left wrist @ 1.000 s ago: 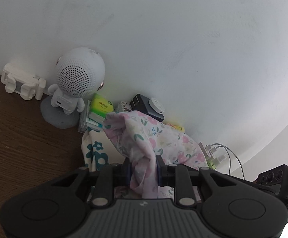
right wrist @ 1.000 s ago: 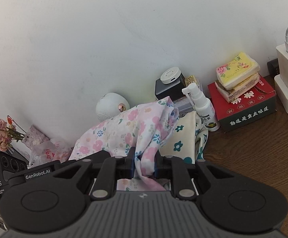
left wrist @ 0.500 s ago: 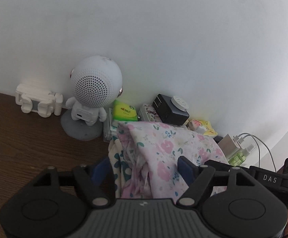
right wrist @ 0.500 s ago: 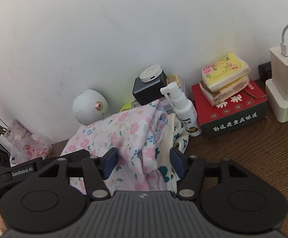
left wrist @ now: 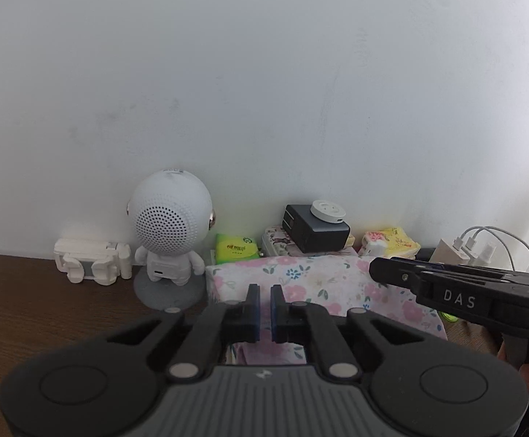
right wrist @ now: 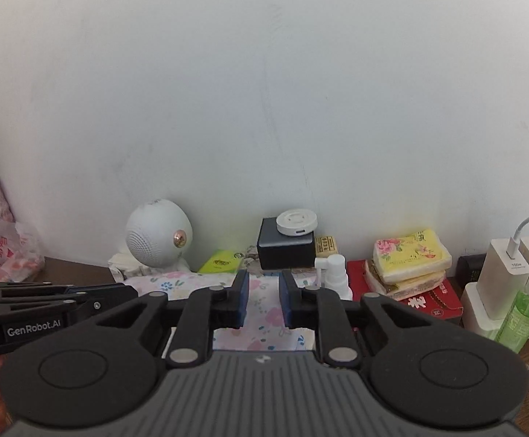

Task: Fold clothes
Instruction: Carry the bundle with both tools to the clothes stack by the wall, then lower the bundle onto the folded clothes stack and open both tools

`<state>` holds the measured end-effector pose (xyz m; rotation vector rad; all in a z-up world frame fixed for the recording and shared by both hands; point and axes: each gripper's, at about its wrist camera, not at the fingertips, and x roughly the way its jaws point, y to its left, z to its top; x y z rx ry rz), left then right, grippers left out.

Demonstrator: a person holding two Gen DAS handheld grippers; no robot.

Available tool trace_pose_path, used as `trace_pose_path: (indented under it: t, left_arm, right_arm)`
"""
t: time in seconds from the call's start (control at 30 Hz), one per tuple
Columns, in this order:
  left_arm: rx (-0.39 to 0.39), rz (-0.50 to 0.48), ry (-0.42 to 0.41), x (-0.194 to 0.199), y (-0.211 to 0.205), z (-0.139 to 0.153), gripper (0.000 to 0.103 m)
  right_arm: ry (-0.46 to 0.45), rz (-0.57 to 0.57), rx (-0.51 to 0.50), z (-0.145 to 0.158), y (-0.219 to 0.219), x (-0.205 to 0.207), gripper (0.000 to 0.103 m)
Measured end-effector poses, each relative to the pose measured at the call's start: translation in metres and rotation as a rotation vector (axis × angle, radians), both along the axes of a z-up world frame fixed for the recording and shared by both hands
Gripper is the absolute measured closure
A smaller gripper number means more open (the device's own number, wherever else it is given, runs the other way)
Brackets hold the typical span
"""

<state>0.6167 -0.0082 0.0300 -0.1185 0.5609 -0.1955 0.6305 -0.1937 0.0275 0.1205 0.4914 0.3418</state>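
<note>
A dark wooden counter (left wrist: 27,313) meets a white wall (left wrist: 264,91). A floral cloth (left wrist: 312,284) lies folded there. The left claw (left wrist: 263,304), marked "GenRobot.AI", is nearly closed and empty; the right claw (right wrist: 262,296), marked "DAS", is slightly apart.

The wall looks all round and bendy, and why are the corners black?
Left wrist view: the fisheye lens bows the white wall and table edge and leaves dark corners. Right wrist view: same bowing; soft, even light, no glare, and the robot-shaped speaker looks slightly soft.

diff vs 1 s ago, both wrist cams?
Both tools let go of the floral garment, which dropped flat onto the desk. The left tool has nearly reclosed on nothing; the right tool is part open. Speaker and other clutter unmoved.
</note>
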Motion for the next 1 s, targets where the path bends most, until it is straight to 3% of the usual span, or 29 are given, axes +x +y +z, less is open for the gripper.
trace_pose_path:
  t: [0.13,0.27,0.37,0.43,0.47,0.5,0.53,0.57,0.67,1.0]
  left_arm:
    - [0.018,0.001,-0.005,0.005,0.003,-0.007,0.099]
    - [0.019,0.001,-0.025,0.001,0.004,-0.009,0.096]
    - [0.002,0.007,-0.078,-0.018,0.008,0.001,0.067]
    - [0.027,0.026,-0.12,-0.034,0.006,0.008,0.029]
    - [0.058,0.051,-0.147,-0.044,0.005,0.01,0.019]
    - [0.089,0.075,-0.173,-0.054,0.003,0.013,0.006]
    - [0.124,0.1,-0.198,-0.063,-0.001,0.014,0.002]
    - [0.159,0.115,-0.21,-0.069,-0.003,0.014,0.002]
    - [0.244,0.129,-0.199,-0.083,-0.009,0.008,0.0]
    - [0.183,0.148,-0.14,-0.117,-0.002,0.002,0.0]
  right_arm:
    - [0.023,-0.011,0.025,-0.017,-0.003,0.004,0.085]
    - [0.003,-0.004,0.033,-0.016,-0.002,-0.002,0.085]
    - [-0.041,0.009,0.057,-0.006,-0.007,-0.018,0.074]
    - [-0.081,0.015,0.051,0.001,-0.009,-0.035,0.045]
    - [-0.102,0.016,0.041,0.004,-0.01,-0.043,0.022]
    - [-0.122,0.016,0.026,0.005,-0.009,-0.052,0.011]
    - [-0.141,0.016,0.011,0.007,-0.009,-0.06,0.007]
    - [-0.161,0.016,-0.005,0.008,-0.009,-0.068,0.0]
    - [-0.175,0.003,-0.064,0.008,-0.004,-0.083,0.0]
    - [-0.091,-0.025,-0.069,0.002,-0.007,-0.11,0.0]
